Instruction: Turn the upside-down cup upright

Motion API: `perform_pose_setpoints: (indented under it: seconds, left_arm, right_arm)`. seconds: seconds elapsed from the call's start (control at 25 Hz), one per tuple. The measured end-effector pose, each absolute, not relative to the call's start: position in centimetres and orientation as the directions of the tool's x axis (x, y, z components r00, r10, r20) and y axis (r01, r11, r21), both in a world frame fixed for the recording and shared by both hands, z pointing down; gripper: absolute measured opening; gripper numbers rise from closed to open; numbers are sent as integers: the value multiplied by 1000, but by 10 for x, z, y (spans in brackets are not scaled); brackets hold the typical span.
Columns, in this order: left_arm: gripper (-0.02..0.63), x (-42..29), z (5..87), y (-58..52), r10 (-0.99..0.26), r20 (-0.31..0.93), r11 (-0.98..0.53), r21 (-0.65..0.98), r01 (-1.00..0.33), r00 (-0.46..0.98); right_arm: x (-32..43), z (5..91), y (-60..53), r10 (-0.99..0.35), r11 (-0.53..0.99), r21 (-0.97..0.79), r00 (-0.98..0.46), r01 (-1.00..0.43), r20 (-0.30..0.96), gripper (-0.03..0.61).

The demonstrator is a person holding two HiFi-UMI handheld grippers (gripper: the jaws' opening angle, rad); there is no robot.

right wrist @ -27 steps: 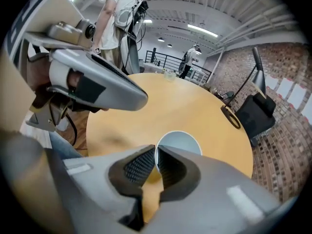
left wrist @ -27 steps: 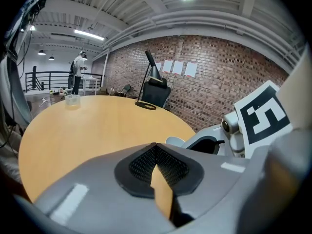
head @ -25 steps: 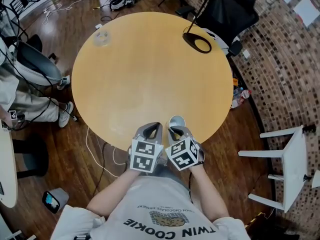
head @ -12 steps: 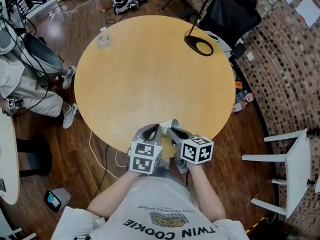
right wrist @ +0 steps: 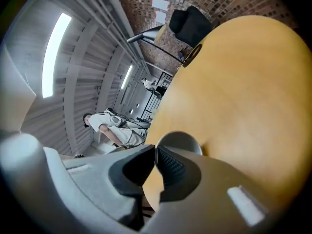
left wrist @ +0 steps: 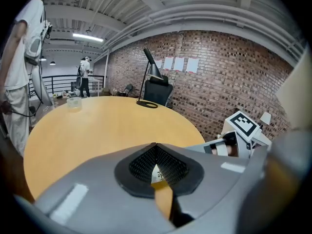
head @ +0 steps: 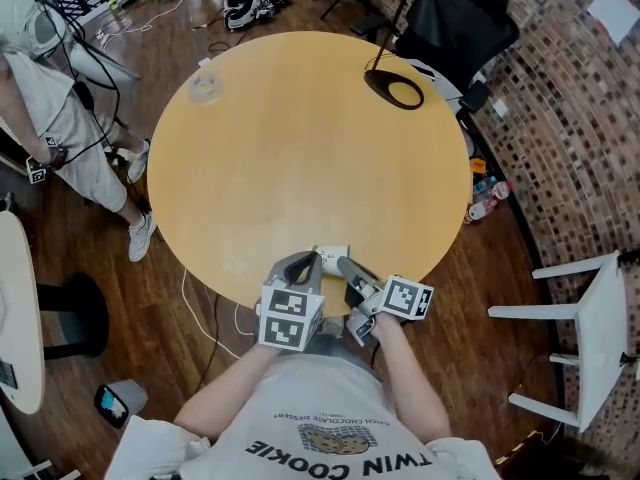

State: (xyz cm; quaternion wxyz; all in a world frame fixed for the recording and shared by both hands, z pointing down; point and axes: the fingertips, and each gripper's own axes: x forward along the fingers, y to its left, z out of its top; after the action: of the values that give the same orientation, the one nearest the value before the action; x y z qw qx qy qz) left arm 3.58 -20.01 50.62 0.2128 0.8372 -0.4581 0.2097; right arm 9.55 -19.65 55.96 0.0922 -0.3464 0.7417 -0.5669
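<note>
A pale cup [head: 331, 255] hangs tilted over the near edge of the round wooden table [head: 300, 138], and I cannot tell which way its mouth faces. My right gripper [head: 341, 262] is shut on the cup's wall and rolled onto its side. In the right gripper view, the grey cup [right wrist: 178, 141] bulges just beyond the pinched right gripper [right wrist: 155, 153]. My left gripper [head: 307, 261] sits beside the cup on its left. In the left gripper view the left gripper [left wrist: 155, 146] has its pads together, and I see nothing gripped.
A black lamp base [head: 393, 87] stands at the table's far right, a clear container [head: 205, 86] at its far left. A black chair [head: 455, 18] lies beyond the table, a white chair [head: 585, 318] to the right. A person [head: 60, 88] stands at the left among floor cables.
My right gripper has rolled, swinging its marker cube out to the right, and the cup has tipped with it and shifted slightly left. The left gripper has stayed put. The person at left has moved.
</note>
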Motion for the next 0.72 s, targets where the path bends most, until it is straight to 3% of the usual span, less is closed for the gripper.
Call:
perform_pose_setpoints:
  seconds: [0.72]
  left_arm:
    - [2, 39, 507, -196, -677, 550, -487, 165, -858, 490]
  right_arm:
    - [109, 570, -201, -653, 159, -802, -670, -576, 352, 52]
